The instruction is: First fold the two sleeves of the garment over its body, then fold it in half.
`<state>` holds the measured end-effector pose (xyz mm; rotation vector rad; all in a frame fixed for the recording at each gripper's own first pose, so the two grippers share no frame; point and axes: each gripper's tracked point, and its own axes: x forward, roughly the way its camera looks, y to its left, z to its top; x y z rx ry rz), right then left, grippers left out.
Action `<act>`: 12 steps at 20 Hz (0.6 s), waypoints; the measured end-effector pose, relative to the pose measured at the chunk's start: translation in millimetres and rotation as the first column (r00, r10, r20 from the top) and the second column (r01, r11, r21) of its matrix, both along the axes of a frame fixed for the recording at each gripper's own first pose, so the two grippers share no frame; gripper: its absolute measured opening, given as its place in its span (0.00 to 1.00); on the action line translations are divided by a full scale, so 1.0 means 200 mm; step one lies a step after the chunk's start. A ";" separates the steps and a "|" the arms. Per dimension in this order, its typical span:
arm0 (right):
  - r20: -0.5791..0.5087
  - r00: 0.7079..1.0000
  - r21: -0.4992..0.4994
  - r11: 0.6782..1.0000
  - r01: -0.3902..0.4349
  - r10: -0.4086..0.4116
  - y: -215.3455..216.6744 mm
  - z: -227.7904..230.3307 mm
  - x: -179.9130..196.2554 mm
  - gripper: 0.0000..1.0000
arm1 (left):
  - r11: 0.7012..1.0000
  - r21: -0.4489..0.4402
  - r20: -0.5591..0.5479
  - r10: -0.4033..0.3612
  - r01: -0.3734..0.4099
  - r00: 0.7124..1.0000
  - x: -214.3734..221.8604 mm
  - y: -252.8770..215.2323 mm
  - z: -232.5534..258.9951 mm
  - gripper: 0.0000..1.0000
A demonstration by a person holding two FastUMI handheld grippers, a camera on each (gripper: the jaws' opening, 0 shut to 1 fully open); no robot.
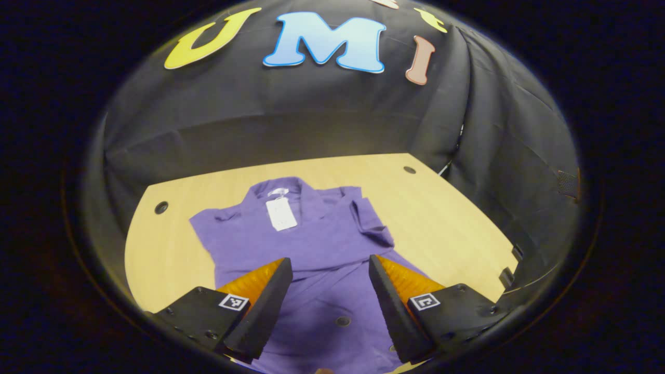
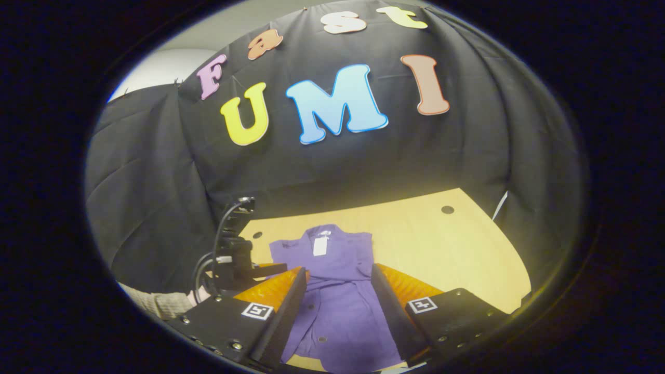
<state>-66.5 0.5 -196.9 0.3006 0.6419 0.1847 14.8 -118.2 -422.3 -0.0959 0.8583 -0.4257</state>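
A purple buttoned garment lies flat on the wooden table, collar at the far end with a white tag on it. Both sleeves lie folded over the body; the right one shows as a flap. My left gripper hovers open above the lower body, nothing between its fingers. In the right gripper view the garment lies ahead and below. My right gripper is open above its hem. The left gripper, with its cable, shows at the left, a sleeved hand below it.
The table has round cable holes near its far corners. Black cloth walls close in behind and on both sides. Bare wood lies to the right of the garment.
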 end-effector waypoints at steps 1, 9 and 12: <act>-0.021 1.000 -0.010 1.000 -0.020 0.019 0.02 -0.06 -0.02 0.79 | 1.000 0.011 -0.013 0.017 -0.016 1.000 -0.04 0.06 -0.02 0.93; -0.239 0.961 -0.018 0.989 -0.146 0.137 0.11 -0.53 -0.19 0.79 | 0.990 0.029 -0.165 0.142 -0.140 0.976 -0.50 0.31 -0.14 1.00; -0.332 0.929 -0.033 0.982 -0.188 0.166 0.14 -0.71 -0.28 0.79 | 0.987 0.055 -0.226 0.158 -0.150 0.961 -0.67 0.36 -0.22 0.93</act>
